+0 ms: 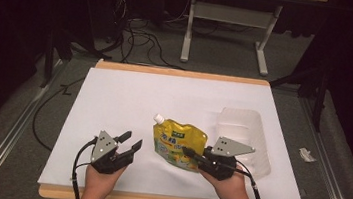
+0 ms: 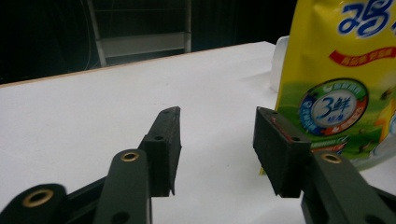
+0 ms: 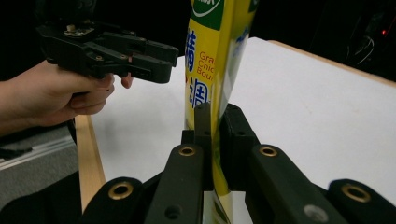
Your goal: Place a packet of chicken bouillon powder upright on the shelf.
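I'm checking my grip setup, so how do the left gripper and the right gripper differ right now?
The left gripper is open with nothing between its fingers; the right gripper is shut on the yellow spouted pouch. The left gripper stands beside the pouch, apart from it; the right gripper pinches the pouch's edge. Both are black, hand-held, and over the white table sheet.

Yellow pouch (image 1: 179, 145) with green and blue print; black jaws; white table (image 1: 129, 99).

the yellow pouch (image 2: 343, 84) is cut off at the top and right edges.
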Motion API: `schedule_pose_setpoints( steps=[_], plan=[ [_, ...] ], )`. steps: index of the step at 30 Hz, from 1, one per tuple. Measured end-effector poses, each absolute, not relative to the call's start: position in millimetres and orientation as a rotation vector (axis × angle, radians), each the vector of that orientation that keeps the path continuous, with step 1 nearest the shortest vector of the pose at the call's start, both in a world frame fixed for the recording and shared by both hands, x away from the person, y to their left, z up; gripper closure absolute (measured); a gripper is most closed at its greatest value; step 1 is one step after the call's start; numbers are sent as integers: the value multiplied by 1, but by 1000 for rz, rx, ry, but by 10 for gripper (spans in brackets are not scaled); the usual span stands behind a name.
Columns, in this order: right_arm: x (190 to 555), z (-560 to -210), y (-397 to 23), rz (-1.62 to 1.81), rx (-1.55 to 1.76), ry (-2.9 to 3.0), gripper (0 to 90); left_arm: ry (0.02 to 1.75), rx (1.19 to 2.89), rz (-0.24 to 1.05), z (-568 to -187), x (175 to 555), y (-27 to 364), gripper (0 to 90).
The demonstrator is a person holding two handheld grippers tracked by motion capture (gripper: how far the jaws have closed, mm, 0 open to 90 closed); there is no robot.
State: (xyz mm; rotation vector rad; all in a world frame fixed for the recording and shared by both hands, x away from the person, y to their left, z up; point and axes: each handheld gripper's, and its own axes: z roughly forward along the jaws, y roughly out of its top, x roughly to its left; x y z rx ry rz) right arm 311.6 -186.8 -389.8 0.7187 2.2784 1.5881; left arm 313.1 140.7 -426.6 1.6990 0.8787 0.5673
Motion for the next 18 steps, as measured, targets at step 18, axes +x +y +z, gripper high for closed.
schedule_pose_setpoints(
  steps=[18],
  plan=[
    [320,-361,-239,1670,681,2180,879,912,1737,501,-434,322,140,391]
  ],
)
